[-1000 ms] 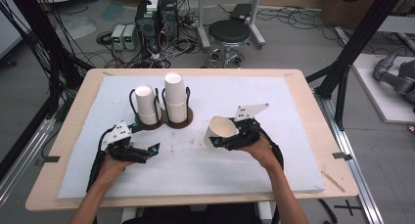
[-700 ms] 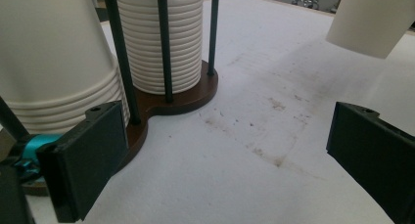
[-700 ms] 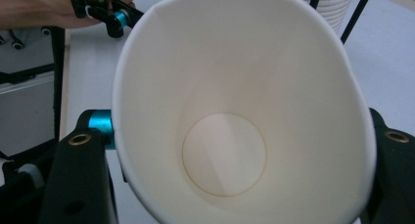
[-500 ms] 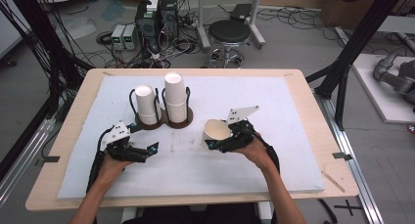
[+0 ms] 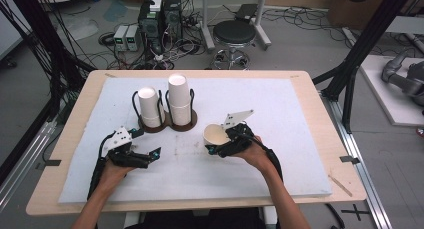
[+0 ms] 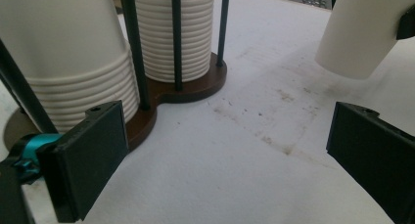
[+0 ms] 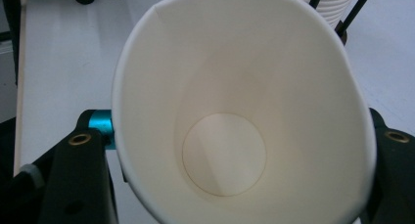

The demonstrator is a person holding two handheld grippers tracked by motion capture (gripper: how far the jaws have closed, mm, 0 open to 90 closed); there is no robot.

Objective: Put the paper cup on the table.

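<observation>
right gripper [image 5: 216,148]: closed on a white paper cup [image 5: 215,135], mouth up, held over the white mat [image 5: 280,139] at 4 o'clock from the cup holder [image 5: 167,123] | left gripper [image 5: 150,156]: open, jaws empty, low over mat at 7 o'clock from holder | holder: two upside-down cup stacks [image 5: 179,96], back-left of mat

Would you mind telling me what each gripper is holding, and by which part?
The right gripper holds a single paper cup by its side wall, squeezed oval. The left gripper holds nothing; its jaws stand open.
</observation>
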